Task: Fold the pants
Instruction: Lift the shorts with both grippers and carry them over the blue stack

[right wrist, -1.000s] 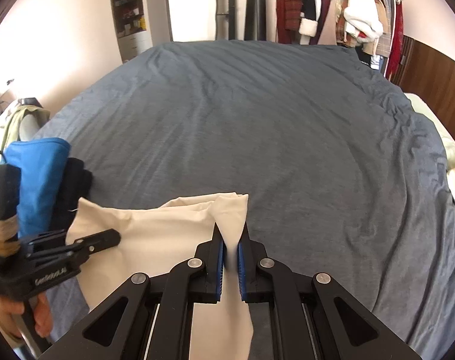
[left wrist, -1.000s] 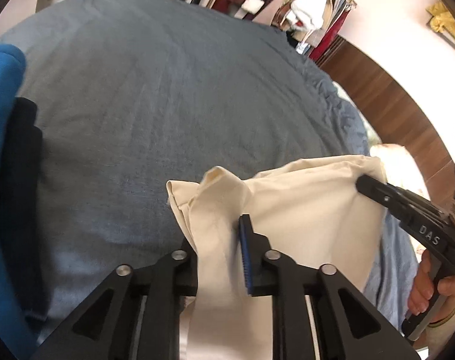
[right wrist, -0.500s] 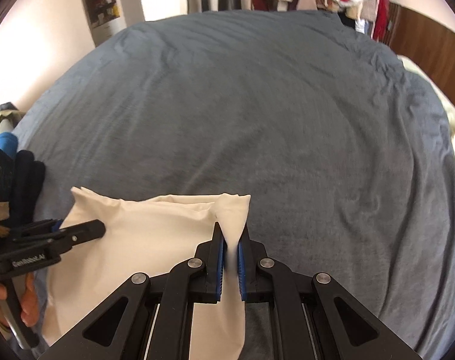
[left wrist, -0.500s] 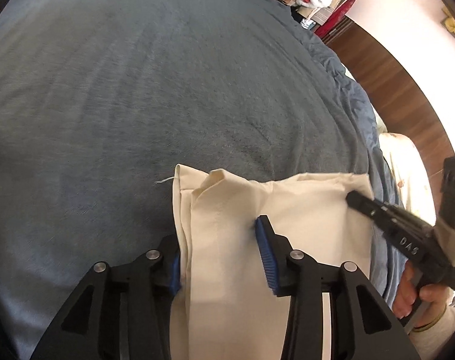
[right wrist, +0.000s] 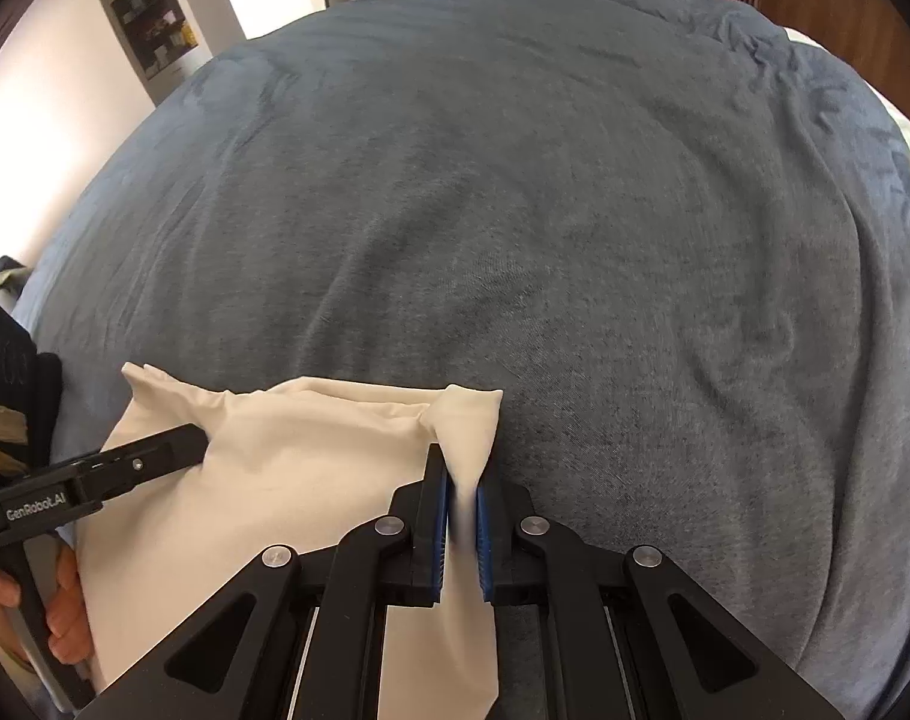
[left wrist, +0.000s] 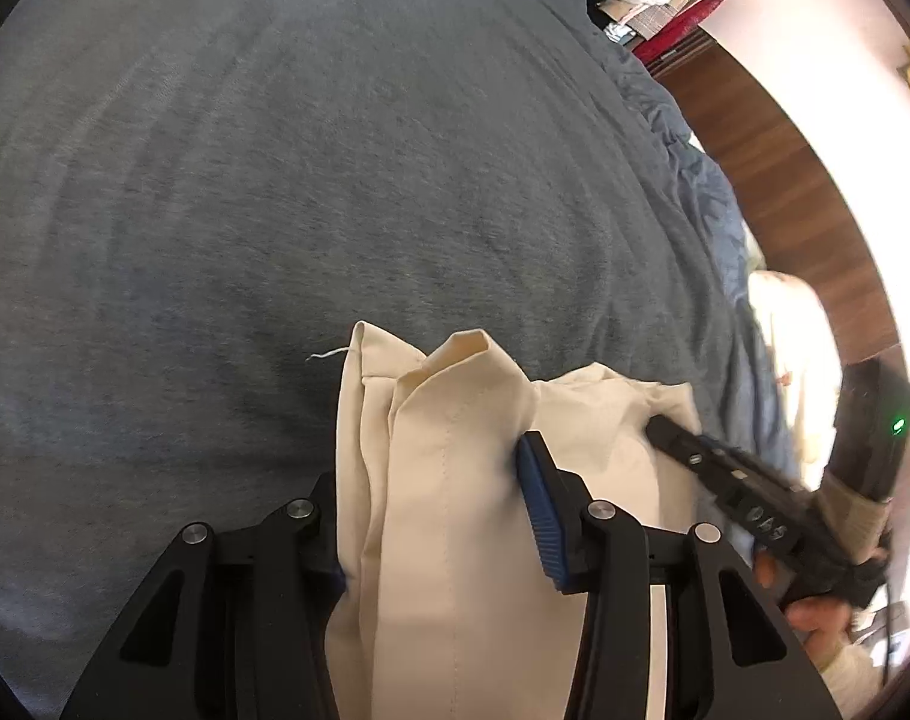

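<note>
The one pair of cream pants (left wrist: 455,516) lies on the grey-blue bedspread (left wrist: 335,180) near its front edge, already doubled over, so I judge that the fold is nearly laid down and only the release and smoothing are left. My two claws work on it: my left gripper (left wrist: 437,516) has just been opening, the cloth loose between its pads, and my right gripper (right wrist: 462,531) is pinched narrow on the other corner.

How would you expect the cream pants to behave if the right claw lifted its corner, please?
Probably floppy: the pants bunch and pucker where the right claw pinches them. Likely light, since thin folds stand up by themselves. They may drag across the bedspread rather than slide.
</note>
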Motion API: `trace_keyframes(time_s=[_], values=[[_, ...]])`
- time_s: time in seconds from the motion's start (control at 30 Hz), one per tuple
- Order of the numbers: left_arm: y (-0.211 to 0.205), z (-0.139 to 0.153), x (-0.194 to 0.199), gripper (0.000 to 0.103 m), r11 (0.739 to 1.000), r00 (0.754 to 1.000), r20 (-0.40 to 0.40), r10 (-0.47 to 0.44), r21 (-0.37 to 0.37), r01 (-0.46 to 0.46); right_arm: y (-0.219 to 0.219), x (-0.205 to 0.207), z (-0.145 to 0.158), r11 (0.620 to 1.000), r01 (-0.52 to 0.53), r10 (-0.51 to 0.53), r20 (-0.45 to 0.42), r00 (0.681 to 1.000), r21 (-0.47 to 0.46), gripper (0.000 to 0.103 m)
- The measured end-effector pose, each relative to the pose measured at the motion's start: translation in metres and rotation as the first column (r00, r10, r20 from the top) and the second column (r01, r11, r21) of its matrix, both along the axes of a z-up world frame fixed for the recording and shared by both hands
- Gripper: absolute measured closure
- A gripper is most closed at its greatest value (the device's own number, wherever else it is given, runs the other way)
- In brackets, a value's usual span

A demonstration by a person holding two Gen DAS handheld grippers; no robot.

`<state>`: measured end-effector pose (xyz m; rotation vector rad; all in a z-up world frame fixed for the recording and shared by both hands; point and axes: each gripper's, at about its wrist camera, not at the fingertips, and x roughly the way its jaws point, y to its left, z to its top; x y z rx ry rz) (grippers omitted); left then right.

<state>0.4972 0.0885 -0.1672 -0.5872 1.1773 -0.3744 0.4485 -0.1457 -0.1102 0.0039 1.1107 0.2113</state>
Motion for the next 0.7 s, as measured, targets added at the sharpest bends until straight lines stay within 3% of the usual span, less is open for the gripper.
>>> trace_keyframes(time_s=[0.13, 0.23, 0.37, 0.7], values=[[-0.007, 0.002, 0.005, 0.064, 0.998, 0.999, 0.005, -0.045, 0.05, 0.045, -0.003, 0.002, -0.003, 1.0, 0.014, -0.014, -0.002, 1.0, 0.002, 0.094], [-0.001, 0.013, 0.004, 0.075, 0.999, 0.999, 0.022, -0.033, 0.037, 0.032, -0.004, 0.003, 0.001, 1.0, 0.03, -0.03, 0.003, 1.0, 0.008, 0.094], [-0.002, 0.037, -0.005, 0.084, 0.998, 0.995, 0.095, -0.032, 0.063, 0.026, -0.001, -0.006, 0.024, 0.999, 0.034, -0.033, 0.071, 0.997, -0.01, 0.095], [0.0, 0.077, -0.017, 0.086, 0.999, 0.983, 0.185, -0.013, 0.033, 0.008, 0.0, -0.029, 0.078, 0.998, 0.064, -0.063, 0.185, 0.981, -0.003, 0.095]])
